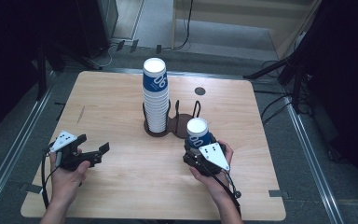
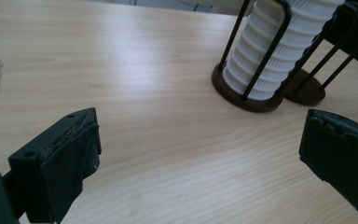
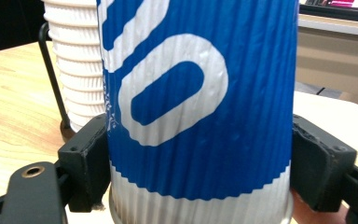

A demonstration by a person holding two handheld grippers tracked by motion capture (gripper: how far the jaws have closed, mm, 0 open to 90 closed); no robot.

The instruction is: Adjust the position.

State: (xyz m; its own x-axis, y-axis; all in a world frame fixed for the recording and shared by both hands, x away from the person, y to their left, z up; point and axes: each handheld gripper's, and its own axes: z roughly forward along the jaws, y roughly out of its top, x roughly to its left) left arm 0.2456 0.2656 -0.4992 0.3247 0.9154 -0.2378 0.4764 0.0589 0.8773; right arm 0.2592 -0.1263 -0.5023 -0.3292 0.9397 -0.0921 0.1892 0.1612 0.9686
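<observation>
Clearly, the right gripper (image 1: 200,148) had its jaws pinching a single blue-and-white paper cup (image 1: 198,132), one black pad pressed to each side of the ribbed wall near the cup's base. In the right gripper view the cup (image 3: 200,107) stood upright between the pads, its white looping print facing the camera, and its bottom rim sat over a dark brown surface. In the high view this cup was at about five o'clock from the table's (image 1: 121,186) middle, just at the near edge of the brown two-place cup holder (image 1: 182,126), whose thin black wire loops rose behind it.

The tall stack of cups (image 1: 155,95) stood in the holder's other place, at roughly twelve o'clock from the table's centre, with a blue-printed cup on top and white ribbed rims below. In the left gripper view that stack (image 2: 279,46) showed at one o'clock, caged by the black wires on its round brown base.

The left gripper (image 1: 98,154) was at eight o'clock on the table, well apart from both the stack and the held cup. Its jaws were spread wide with only bare wood between them, lifted clear of the tabletop and pointing toward the holder.
</observation>
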